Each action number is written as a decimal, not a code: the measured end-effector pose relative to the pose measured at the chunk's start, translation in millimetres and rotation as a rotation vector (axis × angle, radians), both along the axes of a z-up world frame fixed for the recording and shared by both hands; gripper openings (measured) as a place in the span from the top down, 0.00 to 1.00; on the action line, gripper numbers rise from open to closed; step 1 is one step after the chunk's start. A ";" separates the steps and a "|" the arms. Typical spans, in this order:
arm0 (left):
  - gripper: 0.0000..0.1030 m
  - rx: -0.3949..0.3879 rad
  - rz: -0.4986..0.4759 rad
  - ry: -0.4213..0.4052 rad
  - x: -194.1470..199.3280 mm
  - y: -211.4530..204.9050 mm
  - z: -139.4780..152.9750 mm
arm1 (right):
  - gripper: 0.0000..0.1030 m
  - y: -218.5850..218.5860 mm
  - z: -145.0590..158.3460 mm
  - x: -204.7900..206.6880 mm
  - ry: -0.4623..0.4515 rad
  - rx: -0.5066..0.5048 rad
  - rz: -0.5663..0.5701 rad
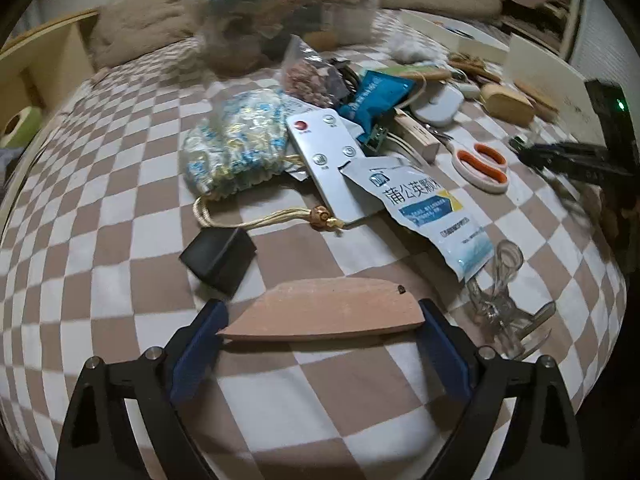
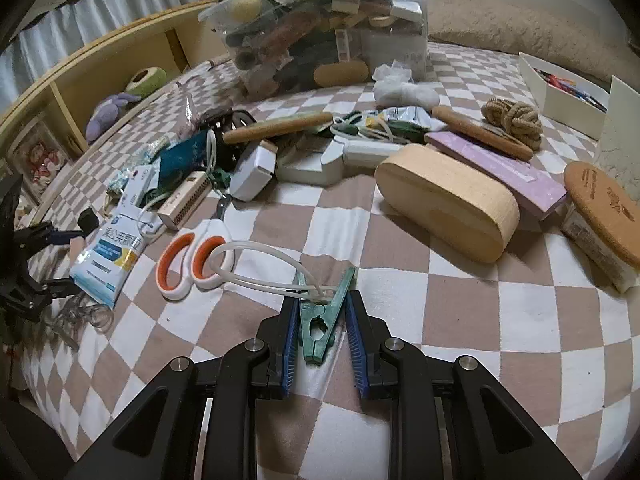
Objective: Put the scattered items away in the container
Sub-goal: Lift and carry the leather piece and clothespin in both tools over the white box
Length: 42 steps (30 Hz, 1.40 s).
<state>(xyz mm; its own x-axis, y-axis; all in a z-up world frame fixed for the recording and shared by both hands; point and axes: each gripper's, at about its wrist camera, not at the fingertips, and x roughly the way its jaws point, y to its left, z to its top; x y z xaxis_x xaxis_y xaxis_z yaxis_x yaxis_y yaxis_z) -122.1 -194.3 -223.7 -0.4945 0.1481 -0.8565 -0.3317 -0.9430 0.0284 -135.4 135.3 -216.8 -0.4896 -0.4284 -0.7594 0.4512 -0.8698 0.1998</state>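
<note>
In the left wrist view my left gripper (image 1: 322, 314) is shut on a flat pink oval board (image 1: 324, 314), held just above the checkered bed cover. In the right wrist view my right gripper (image 2: 322, 308) has its blue fingers (image 2: 290, 336) closed around a green clothes peg (image 2: 320, 320) with a white cord loop (image 2: 256, 264) clipped in it; the left pad touches the peg, a small gap shows at the right pad. A clear plastic container (image 2: 320, 28), heaped with items, stands at the far end; it also shows blurred in the left wrist view (image 1: 280, 12).
Scattered around: orange-handled scissors (image 2: 192, 264), a white medicine sachet (image 1: 424, 204), a white remote (image 1: 328, 160), a knitted pouch (image 1: 236, 140), a black block (image 1: 218, 258), clear clips (image 1: 504, 300), a tan oval box (image 2: 448, 200), a purple box (image 2: 500, 172), a rope knot (image 2: 512, 120), a white box (image 2: 564, 92).
</note>
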 end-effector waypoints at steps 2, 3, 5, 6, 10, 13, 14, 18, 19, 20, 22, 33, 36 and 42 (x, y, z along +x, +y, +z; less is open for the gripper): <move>0.08 -0.007 0.018 0.009 4.2 0.8 0.2 | 0.76 0.3 0.0 -0.5 -0.001 -0.006 -0.001; 0.08 -0.011 0.030 0.016 6.4 1.3 0.2 | 0.76 0.2 0.7 -0.3 -0.001 -0.006 -0.001; 0.08 0.000 0.061 0.024 9.3 0.3 1.0 | 0.76 -0.1 2.7 1.3 0.005 -0.008 0.001; 0.08 0.007 0.075 0.027 10.5 -0.4 1.8 | 0.76 0.3 4.2 2.6 0.007 -0.011 0.002; 0.08 0.033 0.121 0.049 17.1 -5.3 10.8 | 0.76 3.8 12.8 8.3 0.008 -0.041 0.005; 0.08 0.056 0.150 0.070 22.9 -8.6 22.6 | 0.76 4.8 19.6 13.0 0.000 -0.069 0.013; 0.08 0.059 0.156 0.077 24.7 -8.9 26.2 | 0.76 4.8 21.6 14.5 -0.001 -0.074 0.016; 0.08 0.084 0.182 0.095 30.9 -6.7 42.2 | 0.76 4.4 28.6 21.0 0.004 -0.083 0.019; 0.08 0.088 0.184 0.098 31.8 -5.6 45.0 | 0.76 5.5 29.7 21.8 0.002 -0.088 0.017; 0.08 0.092 0.186 0.101 32.8 -3.4 48.2 | 0.76 6.6 30.6 23.4 0.000 -0.090 0.015; 0.08 0.099 0.189 0.110 35.4 2.4 54.6 | 0.76 9.3 31.9 27.2 -0.004 -0.089 0.009; 0.08 0.124 0.190 0.177 42.9 30.9 98.7 | 0.76 32.4 80.1 36.3 0.074 -0.088 -0.008; 0.08 0.132 0.191 0.208 42.8 38.5 112.1 | 0.76 41.3 96.4 39.0 0.103 -0.084 -0.012; 0.08 0.133 0.167 0.250 40.9 60.3 133.5 | 0.76 53.9 122.6 40.7 0.135 -0.092 -0.006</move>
<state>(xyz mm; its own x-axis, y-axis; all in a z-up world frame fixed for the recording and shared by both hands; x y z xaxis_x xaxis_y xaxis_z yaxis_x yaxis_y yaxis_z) -81.2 -134.0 -90.2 -0.7142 0.1497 -0.6838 -0.1702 -0.9847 -0.0378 -94.7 189.2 -94.1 -0.5871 -0.4902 -0.6442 0.4742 -0.8532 0.2171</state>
